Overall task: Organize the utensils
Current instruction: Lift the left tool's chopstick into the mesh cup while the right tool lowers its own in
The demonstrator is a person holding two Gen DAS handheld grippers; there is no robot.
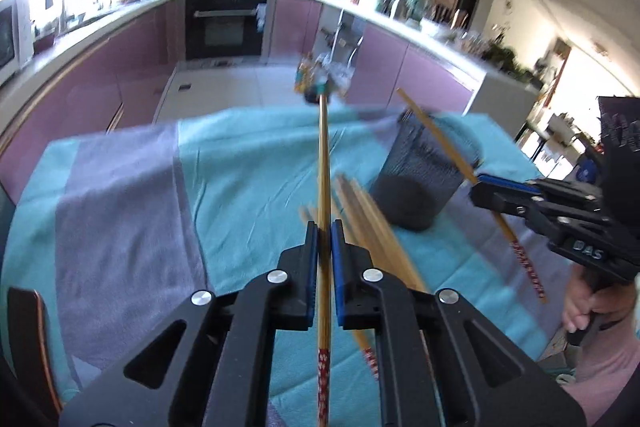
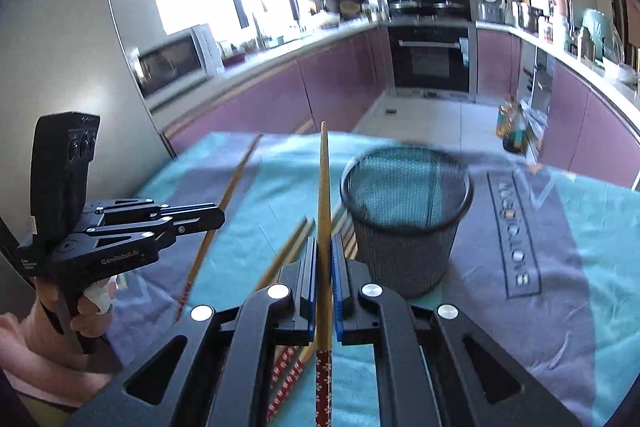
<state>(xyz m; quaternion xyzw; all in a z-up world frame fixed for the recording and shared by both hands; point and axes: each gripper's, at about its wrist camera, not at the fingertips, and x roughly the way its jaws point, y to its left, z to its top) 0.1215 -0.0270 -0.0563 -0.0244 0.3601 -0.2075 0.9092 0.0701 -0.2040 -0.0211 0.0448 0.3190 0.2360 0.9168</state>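
Observation:
My left gripper (image 1: 324, 227) is shut on a wooden chopstick (image 1: 323, 163) with a red patterned end, held above the table and pointing away from me. My right gripper (image 2: 324, 247) is shut on another such chopstick (image 2: 323, 187), also lifted, just left of a black mesh cup (image 2: 406, 223). The right gripper (image 1: 478, 187) shows at the right of the left wrist view, its chopstick (image 1: 436, 137) crossing the mesh cup (image 1: 424, 179). The left gripper (image 2: 218, 215) shows at the left of the right wrist view with its chopstick (image 2: 232, 187). Several more chopsticks (image 2: 288, 255) lie on the cloth between the grippers.
The table is covered with a teal and grey cloth (image 1: 128, 195). The mesh cup stands upright on it and looks empty inside. Beyond the table's far edge are purple kitchen cabinets (image 2: 280, 95) and an oven (image 2: 430, 59). A chair back (image 1: 28, 347) is at the near left.

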